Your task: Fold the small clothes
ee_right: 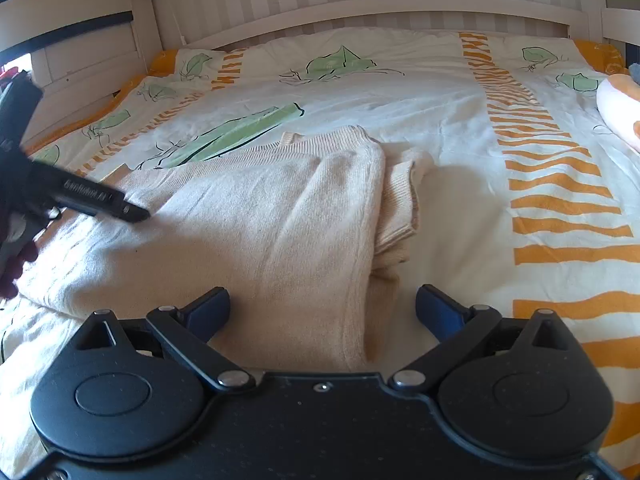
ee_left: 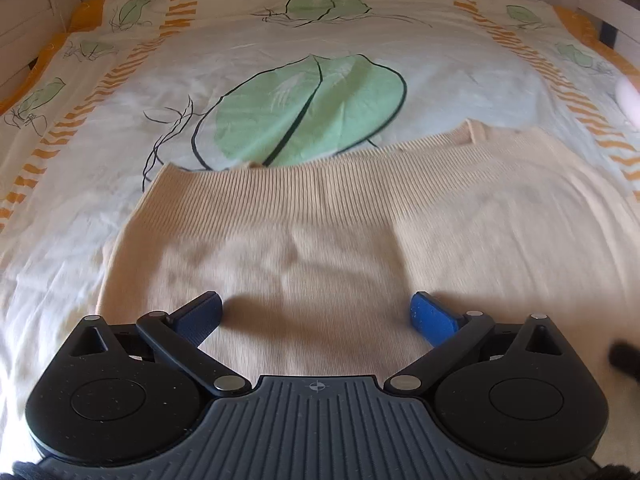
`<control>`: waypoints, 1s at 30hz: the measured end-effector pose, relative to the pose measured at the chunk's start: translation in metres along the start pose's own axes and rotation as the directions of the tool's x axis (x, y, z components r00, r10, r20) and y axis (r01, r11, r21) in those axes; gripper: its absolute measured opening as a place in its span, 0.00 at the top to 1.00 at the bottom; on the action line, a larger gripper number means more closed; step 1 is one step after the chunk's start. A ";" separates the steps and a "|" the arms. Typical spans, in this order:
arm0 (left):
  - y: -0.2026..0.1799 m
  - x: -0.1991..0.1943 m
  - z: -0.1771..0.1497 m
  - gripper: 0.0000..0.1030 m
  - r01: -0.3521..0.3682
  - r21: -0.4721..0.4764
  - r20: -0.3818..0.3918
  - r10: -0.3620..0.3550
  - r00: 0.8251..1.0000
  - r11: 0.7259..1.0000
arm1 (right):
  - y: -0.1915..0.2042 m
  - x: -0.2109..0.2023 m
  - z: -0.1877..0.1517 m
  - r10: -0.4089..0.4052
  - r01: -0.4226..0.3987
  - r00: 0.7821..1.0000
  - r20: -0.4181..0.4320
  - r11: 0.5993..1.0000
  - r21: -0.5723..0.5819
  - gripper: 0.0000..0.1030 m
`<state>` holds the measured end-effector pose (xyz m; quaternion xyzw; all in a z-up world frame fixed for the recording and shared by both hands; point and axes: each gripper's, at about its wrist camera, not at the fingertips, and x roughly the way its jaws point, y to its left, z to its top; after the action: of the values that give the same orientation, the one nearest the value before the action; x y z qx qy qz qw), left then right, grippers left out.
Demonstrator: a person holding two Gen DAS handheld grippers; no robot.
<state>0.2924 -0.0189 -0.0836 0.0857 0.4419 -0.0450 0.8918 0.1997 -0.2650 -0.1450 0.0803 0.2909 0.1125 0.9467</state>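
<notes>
A beige knit sweater lies flat on the bed, its ribbed hem toward the far side. It also shows in the right wrist view, with its right part folded over and a ribbed cuff sticking out at the fold. My left gripper is open and empty, low over the sweater's near part. My right gripper is open and empty, just above the sweater's near right edge. The left gripper also shows in the right wrist view, at the sweater's left side.
The bed cover is white with green leaves and orange stripes. A white slatted headboard stands at the far end. A peach-coloured soft item lies at the right edge of the bed.
</notes>
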 end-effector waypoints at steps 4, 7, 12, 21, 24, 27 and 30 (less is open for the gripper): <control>-0.001 -0.011 -0.020 0.01 -0.007 -0.019 0.024 0.008 1.000 1.000 | 0.000 -0.001 0.000 0.003 -0.003 1.000 0.002 1.000 0.004 0.02; 0.000 -0.018 -0.027 0.01 -0.003 -0.044 0.041 0.005 0.999 0.999 | 0.000 -0.001 0.000 0.007 -0.007 1.000 0.004 1.000 0.009 0.02; 0.000 -0.041 -0.037 0.01 0.024 -0.085 0.109 -0.015 0.994 0.996 | -0.001 -0.001 0.000 0.012 -0.012 1.000 0.007 1.000 0.016 0.02; -0.007 -0.034 -0.064 0.01 0.071 -0.057 0.052 -0.068 0.996 0.996 | -0.002 -0.002 0.000 0.019 -0.019 1.000 0.012 0.999 0.025 0.02; 0.004 -0.041 -0.056 0.01 0.130 -0.068 0.041 -0.127 0.991 0.989 | -0.008 -0.004 0.001 0.044 -0.045 0.999 0.018 0.997 0.056 0.02; 0.018 -0.049 -0.047 0.01 0.163 -0.060 0.055 -0.160 0.986 0.985 | -0.017 -0.006 0.001 0.082 -0.085 0.996 0.031 0.990 0.109 0.02; 0.036 -0.050 -0.035 0.01 0.167 -0.059 0.071 -0.163 0.984 0.984 | -0.026 -0.007 0.002 0.122 -0.128 0.992 0.042 0.978 0.165 0.01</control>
<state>0.2405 0.0232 -0.0604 0.0184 0.4190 -0.1074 0.9014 0.1993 -0.2917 -0.1451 0.1792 0.2789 0.1457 0.9321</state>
